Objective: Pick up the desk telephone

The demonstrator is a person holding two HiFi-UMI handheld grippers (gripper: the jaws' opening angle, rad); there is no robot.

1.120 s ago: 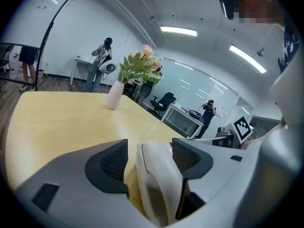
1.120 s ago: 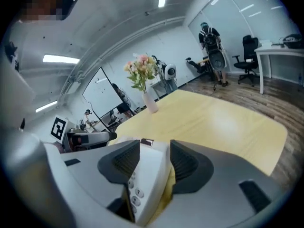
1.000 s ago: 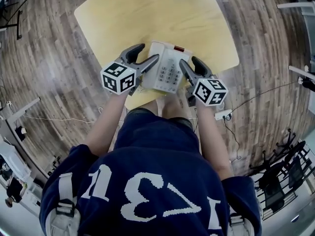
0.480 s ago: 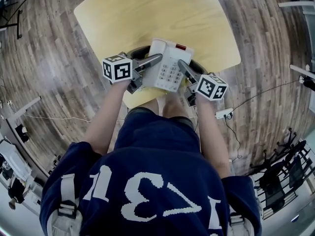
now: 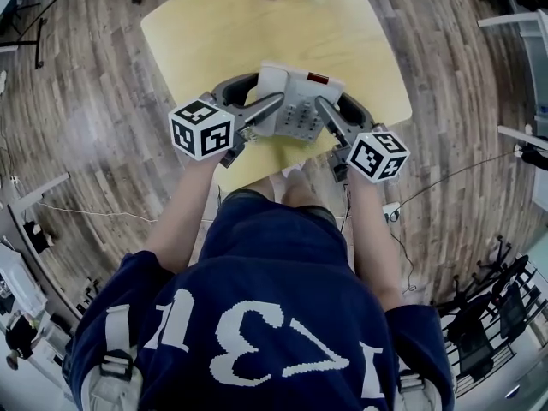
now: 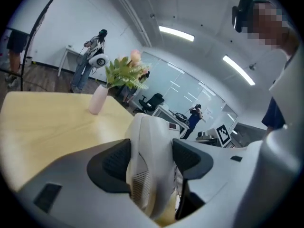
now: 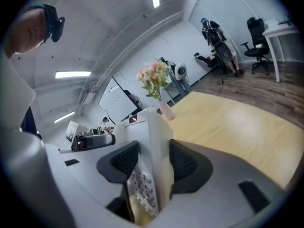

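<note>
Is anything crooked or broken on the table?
Nothing stands out. The desk telephone is pinched at its sides by the left gripper and right gripper, whose jaws are closing on it. The flower vase stands upright on the table.

The desk telephone [image 5: 295, 101] is off-white with grey keys and a small red patch [image 5: 318, 79] at its far edge. The table [image 5: 231, 24] is pale yellow, and the floor [image 5: 94, 101] is brown wood planking. The marker cubes [image 5: 203, 128] carry black-and-white squares. The pads [image 6: 116, 160] are black and ribbed. The vase [image 6: 98, 100] is pink, and the shirt [image 5: 274, 315] is navy with white numerals.
</note>
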